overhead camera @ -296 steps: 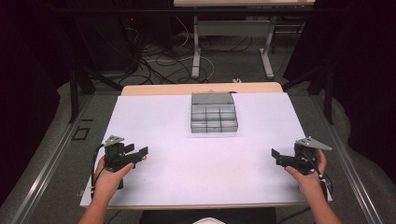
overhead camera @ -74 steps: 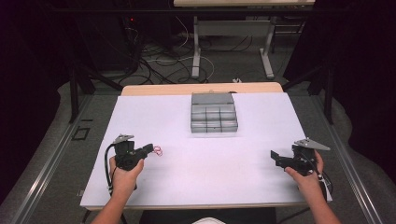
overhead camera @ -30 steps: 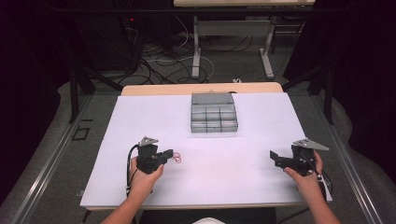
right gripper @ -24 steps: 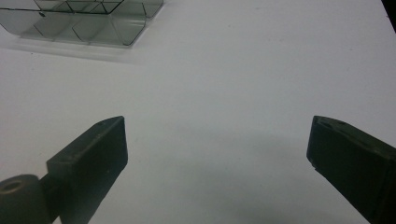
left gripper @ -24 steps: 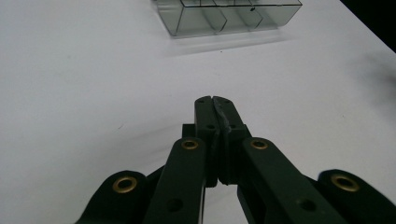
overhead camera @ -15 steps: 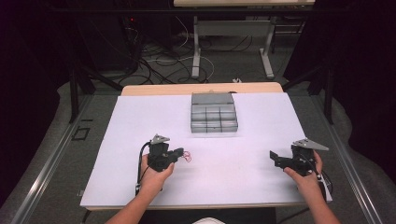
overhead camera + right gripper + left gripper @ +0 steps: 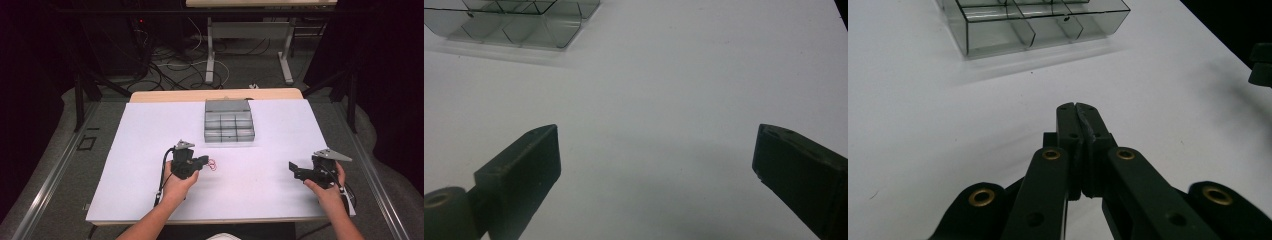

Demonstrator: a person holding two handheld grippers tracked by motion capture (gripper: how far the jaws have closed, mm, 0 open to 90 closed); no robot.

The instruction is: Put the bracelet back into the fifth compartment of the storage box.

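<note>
A clear plastic compartment box stands at the back middle of the white table top; it also lies ahead of the jaws in the left gripper view and in the right gripper view. My left gripper is left of centre, just in front of the box, jaws pressed together. A small thin red loop hangs at its tip in the high view. My right gripper rests near the front right, jaws wide apart with bare table between them.
The right gripper's dark edge shows far right in the left gripper view. Behind the white top runs a wooden table edge. Cables and table legs crowd the floor beyond. A metal rail runs along the left.
My left gripper has travelled right and slightly forward from the front left towards the middle, carrying the red loop at its tip. The right gripper has stayed put and open.
</note>
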